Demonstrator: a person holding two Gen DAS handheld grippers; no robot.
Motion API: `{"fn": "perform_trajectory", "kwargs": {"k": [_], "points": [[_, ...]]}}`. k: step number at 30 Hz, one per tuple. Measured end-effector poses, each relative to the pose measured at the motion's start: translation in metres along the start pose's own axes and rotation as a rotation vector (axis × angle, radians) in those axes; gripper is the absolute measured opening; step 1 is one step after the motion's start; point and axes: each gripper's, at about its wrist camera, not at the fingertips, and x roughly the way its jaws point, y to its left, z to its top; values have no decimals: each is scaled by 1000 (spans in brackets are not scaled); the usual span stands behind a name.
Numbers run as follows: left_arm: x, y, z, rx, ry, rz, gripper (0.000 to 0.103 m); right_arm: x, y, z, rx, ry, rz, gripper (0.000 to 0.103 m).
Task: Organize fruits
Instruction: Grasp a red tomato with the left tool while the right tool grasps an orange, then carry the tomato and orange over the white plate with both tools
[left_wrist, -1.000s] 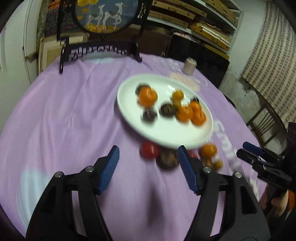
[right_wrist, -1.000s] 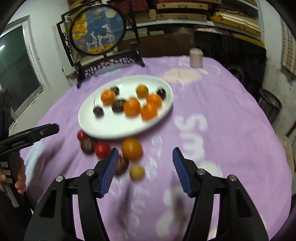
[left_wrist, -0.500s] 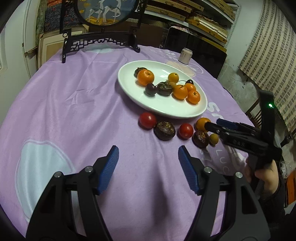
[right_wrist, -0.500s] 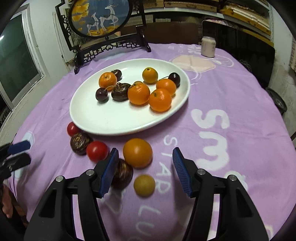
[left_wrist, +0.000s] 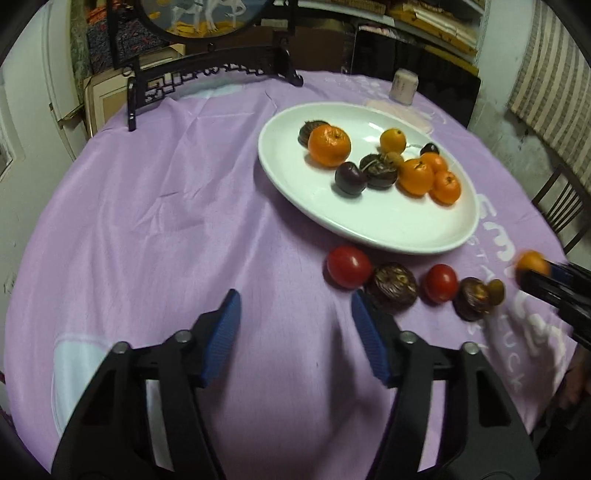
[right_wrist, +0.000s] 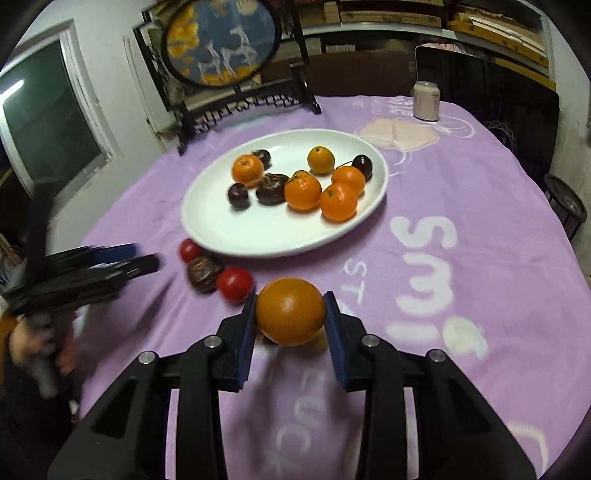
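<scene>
Right gripper (right_wrist: 290, 314): we find its jaws closing on an orange (right_wrist: 290, 311), both blue pads against the fruit's sides at about its widest part, so we read it as clamped, though the squeeze is not finished. From the left wrist view the same orange (left_wrist: 532, 263) sits at the tip of the blurred right gripper (left_wrist: 543, 275), near the loose fruit and just off the cloth as far as we can tell. Left gripper (left_wrist: 293, 334): jaws closing too, but with nothing between them, only purple tablecloth (left_wrist: 166, 206) beneath; it hangs short of the loose row. That row lies between us and the plate: a red tomato (left_wrist: 349, 266), a dark wrinkled fruit (left_wrist: 396, 288) touching it, a second red tomato (left_wrist: 440, 283), another dark fruit (left_wrist: 474, 298) and a small yellowish fruit (left_wrist: 496, 291) tucked against it. Beyond, the white plate (right_wrist: 221, 225) holds a cluster of oranges and dark fruits toward its far half; the near half is bare. We judge the step in hand to be lifting the orange to the plate. To do it well, we let the grip settle before raising, since a round, smooth fruit can squirt forward from flat pads. We lift straight clear of the small fruit hidden beneath, carry over the near rim, and set down on the bare near part so it does not knock the pile. Farther back stand a pale can (right_wrist: 426, 100) and a round decorative screen (right_wrist: 221, 40), both well apart from the work.
</scene>
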Motion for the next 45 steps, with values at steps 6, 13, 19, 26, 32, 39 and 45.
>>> {"fn": "perform_trajectory", "kwargs": {"k": [6,13,19,26,32,39,45], "points": [[23,-18,4,61,59,-36,51,-31,-15,-23,75,-23,25,36],[40,-42,16,118,54,-19,42,-41,-19,-26,98,-53,52,36],[30,-45,9,103,52,-62,30,-41,-12,-25,87,-55,64,36],[-23,-43,-13,58,-24,-166,30,-31,-2,-21,66,-39,75,36],[-53,-39,-6,62,-85,-180,30,-19,8,-12,42,-21,84,36],[-40,-42,54,37,-124,-104,30,6,20,35,-25,-43,69,36],[10,-40,114,-26,-77,-40,30,57,20,91,-38,-23,38,36]]}}
